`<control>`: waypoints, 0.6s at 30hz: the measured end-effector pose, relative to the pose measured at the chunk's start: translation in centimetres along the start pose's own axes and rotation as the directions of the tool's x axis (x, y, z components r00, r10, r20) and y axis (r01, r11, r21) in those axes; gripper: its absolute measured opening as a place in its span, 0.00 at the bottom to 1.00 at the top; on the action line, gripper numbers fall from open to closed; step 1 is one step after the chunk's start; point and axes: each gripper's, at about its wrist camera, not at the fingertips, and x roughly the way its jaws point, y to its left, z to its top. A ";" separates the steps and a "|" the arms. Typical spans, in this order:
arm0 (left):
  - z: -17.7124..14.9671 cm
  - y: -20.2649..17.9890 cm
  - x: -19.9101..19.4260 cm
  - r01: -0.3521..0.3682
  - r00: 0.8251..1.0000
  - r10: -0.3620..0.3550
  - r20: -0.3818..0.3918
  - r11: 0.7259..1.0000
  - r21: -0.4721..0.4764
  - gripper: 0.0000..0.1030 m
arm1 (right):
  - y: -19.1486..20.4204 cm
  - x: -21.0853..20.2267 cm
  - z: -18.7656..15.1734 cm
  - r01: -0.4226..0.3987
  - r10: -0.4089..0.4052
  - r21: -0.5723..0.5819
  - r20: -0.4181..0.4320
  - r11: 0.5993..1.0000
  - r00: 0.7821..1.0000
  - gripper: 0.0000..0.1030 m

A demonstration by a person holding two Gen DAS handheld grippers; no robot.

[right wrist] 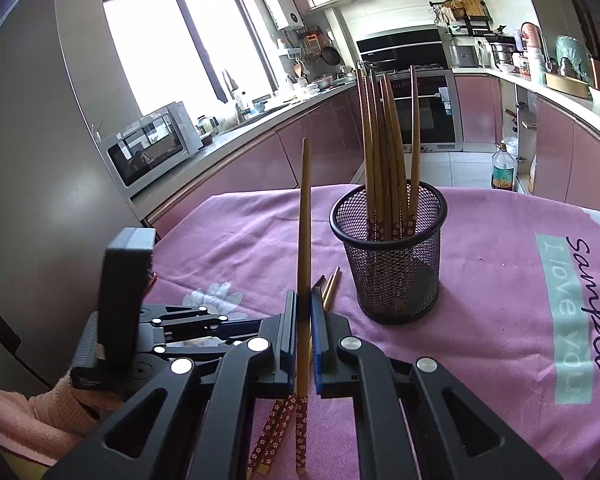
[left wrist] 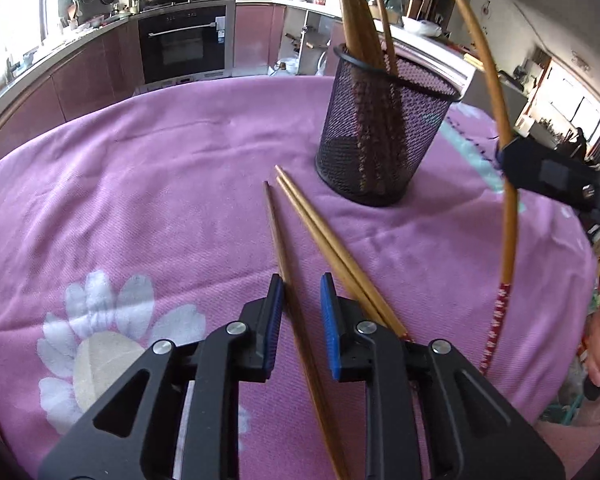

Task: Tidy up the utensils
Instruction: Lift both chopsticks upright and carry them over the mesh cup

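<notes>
At one o'clock, mesh cup: several chopsticks stowed. Three loose chopsticks on worktop; my left fingers released astride one, right fingers clenched on another.

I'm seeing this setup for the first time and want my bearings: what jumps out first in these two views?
The black mesh cup stands on the pink cloth, bristling with upright chopsticks. In front of it the right gripper is shut on a single chopstick, held nearly upright. Three loose chopsticks lie on the cloth near the cup, and the left gripper straddles one of them, jaws open.
</notes>
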 end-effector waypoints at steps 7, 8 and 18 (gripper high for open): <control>0.1 0.0 0.4 -0.034 0.999 0.034 0.017 0.999 -0.010 0.09 | -0.1 0.2 -0.2 -0.004 0.004 0.000 -0.009 1.000 1.000 0.05; 0.1 0.1 0.4 -0.033 0.999 0.033 0.019 0.999 -0.015 0.09 | -0.1 0.1 -0.2 -0.003 0.003 0.000 -0.008 1.000 1.000 0.05; 0.7 0.6 -3.7 0.058 0.994 -0.054 0.094 0.998 -0.036 0.07 | -0.1 -0.5 0.2 0.007 -0.007 0.002 0.019 1.000 1.000 0.05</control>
